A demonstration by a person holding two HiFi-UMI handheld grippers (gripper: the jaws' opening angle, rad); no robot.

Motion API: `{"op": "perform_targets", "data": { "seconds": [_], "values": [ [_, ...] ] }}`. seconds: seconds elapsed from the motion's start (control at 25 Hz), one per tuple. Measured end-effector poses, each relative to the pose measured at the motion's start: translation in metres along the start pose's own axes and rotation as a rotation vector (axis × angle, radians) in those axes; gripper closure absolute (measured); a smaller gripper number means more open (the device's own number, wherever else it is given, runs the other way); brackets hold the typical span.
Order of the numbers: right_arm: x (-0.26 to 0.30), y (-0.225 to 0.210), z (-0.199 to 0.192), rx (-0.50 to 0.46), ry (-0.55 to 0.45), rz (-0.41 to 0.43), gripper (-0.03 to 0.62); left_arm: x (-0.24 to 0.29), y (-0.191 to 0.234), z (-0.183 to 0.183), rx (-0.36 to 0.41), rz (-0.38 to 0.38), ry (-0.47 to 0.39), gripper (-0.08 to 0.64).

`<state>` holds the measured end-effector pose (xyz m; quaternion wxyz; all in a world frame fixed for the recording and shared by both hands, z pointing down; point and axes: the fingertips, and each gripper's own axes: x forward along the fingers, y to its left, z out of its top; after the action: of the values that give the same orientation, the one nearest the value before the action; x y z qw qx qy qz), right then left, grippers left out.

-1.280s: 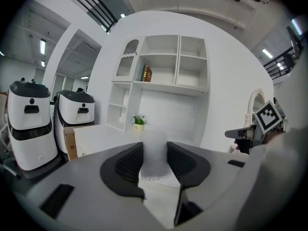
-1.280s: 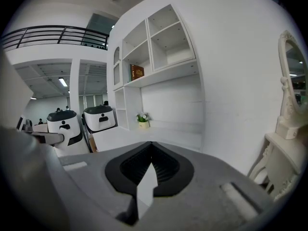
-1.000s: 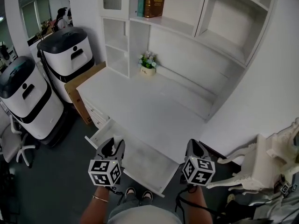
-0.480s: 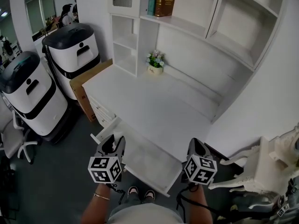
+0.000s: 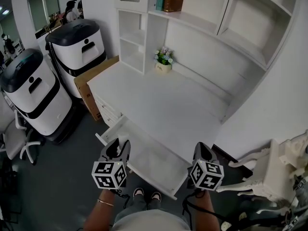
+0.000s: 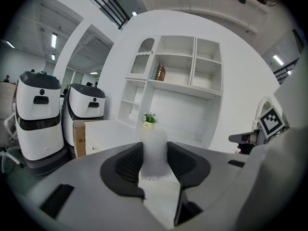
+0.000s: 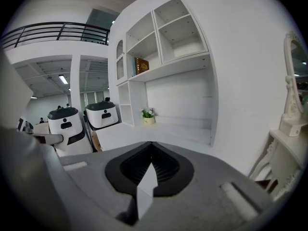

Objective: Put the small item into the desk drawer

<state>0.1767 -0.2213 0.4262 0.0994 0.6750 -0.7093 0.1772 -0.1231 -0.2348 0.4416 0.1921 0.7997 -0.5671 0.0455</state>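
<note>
Left hand-held gripper point(image 5: 117, 150) is gripping the small item point(image 6: 155, 148), a pale, whitish, rounded piece standing upright between the two dark pads. The pads are pressing on both its sides. What it is exactly, I can't tell. Right hand-held gripper point(image 5: 201, 152) is closed, its jaws meeting with nothing between them, and it is hovering off the front right of the desk point(image 5: 159, 105).

The drawer point(image 5: 150, 163) is standing pulled out under the desk's front edge, its inside looking bare. The left hand-held gripper is hanging at the drawer's near left corner, over its edge rather than inside it, tilting slightly down. The desk top is carrying only a flower pot point(image 5: 164, 64) at the back by the shelves, well apart from both grippers.

Step in hand, as I judge it, is carrying the item to the open drawer. The grasp and the drawer opening look done and the placing is not yet done.

The next move is calling for the left hand-held gripper to go over the middle of the drawer and sink until the item is near the bottom. Then the jaws can part and the gripper can back out. It should clear the drawer's front rim on the way in, and the rounded item may tip or roll once released. The right hand-held gripper is free for pushing the drawer shut if that is wanted.
</note>
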Motion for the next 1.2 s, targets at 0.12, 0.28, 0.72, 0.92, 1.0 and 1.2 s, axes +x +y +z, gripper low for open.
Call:
{"op": "perform_targets", "data": {
  "seconds": [0.12,0.28,0.72,0.92,1.0,1.2],
  "values": [
    [0.0,-0.001,-0.008,0.0,0.015,-0.002,0.592,0.001,-0.002,-0.011,-0.003,-0.003,0.021,0.405],
    [-0.001,-0.006,-0.021,0.007,0.049,-0.011,0.592,0.004,-0.006,-0.028,-0.01,-0.013,0.065,0.405],
    [0.002,-0.019,-0.075,0.033,0.16,-0.042,0.592,0.022,-0.018,-0.086,-0.018,-0.062,0.195,0.405],
    [-0.001,-0.033,-0.099,0.051,0.204,-0.073,0.592,0.03,-0.027,-0.107,-0.016,-0.09,0.247,0.404],
    [-0.001,-0.036,-0.102,0.057,0.209,-0.083,0.592,0.036,-0.03,-0.112,-0.011,-0.1,0.263,0.404],
    [0.001,-0.04,-0.108,0.067,0.215,-0.096,0.592,0.054,-0.028,-0.126,0.069,-0.103,0.339,0.405]
  ]
}}
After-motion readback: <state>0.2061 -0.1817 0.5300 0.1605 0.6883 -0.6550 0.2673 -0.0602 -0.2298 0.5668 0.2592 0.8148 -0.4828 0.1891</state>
